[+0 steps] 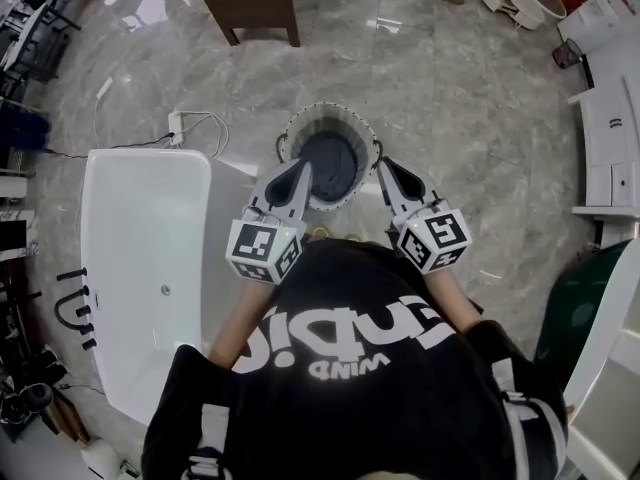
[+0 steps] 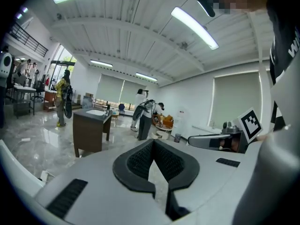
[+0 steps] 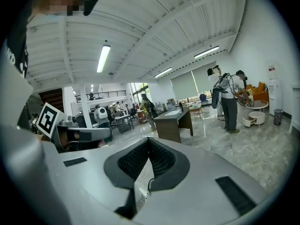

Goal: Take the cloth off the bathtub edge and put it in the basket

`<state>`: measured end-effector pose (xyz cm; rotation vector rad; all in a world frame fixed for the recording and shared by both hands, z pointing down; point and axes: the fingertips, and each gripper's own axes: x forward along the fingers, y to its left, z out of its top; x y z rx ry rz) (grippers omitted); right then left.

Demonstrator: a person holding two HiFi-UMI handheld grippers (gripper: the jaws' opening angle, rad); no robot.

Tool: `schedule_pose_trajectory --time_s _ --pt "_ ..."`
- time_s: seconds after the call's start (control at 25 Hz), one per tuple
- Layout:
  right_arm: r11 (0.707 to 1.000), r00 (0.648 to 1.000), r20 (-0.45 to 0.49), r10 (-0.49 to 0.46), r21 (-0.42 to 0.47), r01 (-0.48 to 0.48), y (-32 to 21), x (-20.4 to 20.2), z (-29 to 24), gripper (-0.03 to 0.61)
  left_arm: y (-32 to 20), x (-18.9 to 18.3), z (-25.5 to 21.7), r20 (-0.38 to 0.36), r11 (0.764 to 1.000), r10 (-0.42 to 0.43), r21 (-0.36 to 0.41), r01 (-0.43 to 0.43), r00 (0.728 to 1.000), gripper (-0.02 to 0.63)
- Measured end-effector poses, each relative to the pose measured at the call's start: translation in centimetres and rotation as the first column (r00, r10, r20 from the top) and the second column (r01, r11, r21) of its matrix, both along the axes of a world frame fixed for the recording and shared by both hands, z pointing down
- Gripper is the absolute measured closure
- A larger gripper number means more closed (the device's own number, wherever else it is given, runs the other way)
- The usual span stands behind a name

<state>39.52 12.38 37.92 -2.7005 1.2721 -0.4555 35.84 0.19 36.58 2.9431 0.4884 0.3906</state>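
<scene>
Cloth (image 1: 330, 163), dark grey and softly crumpled, lies inside the round basket (image 1: 345, 109), which stands on the floor (image 1: 450, 118) just beyond the near corner of the bathtub (image 1: 95, 268). The basket has a pale, patterned rim and a grey lining. The floor is polished grey marbled tile that reflects the ceiling lights. The bathtub is a smooth, glossy white freestanding tub with rounded corners, and its edge is bare.

Seen from above, a person in a black top holds both tools over the basket. The left gripper (image 1: 302, 166) reaches over the basket's left rim and the right gripper (image 1: 383, 165) over its right rim. Each gripper's own view shows its ribbed black jaws clenched tip to tip on nothing, left gripper (image 2: 153, 141) and right gripper (image 3: 149, 138) alike.

A white power strip (image 1: 176, 126) with a thin cable lies on the floor near the tub's far end. A dark brown wooden cabinet (image 1: 250, 3) stands further off. Wide bare floor stretches past and to the right of the basket.
</scene>
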Motion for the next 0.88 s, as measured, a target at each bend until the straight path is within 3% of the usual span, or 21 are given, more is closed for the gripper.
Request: schedule_pose_trajectory --time_s 0.88 --pt "1.000 1.000 -0.019 -0.003 -0.010 0.003 -0.5 -0.3 -0.3 0.565 -0.6 -0.9 0.0 -0.009 1.000 -0.018 0.007 0.018 1.000 0.598"
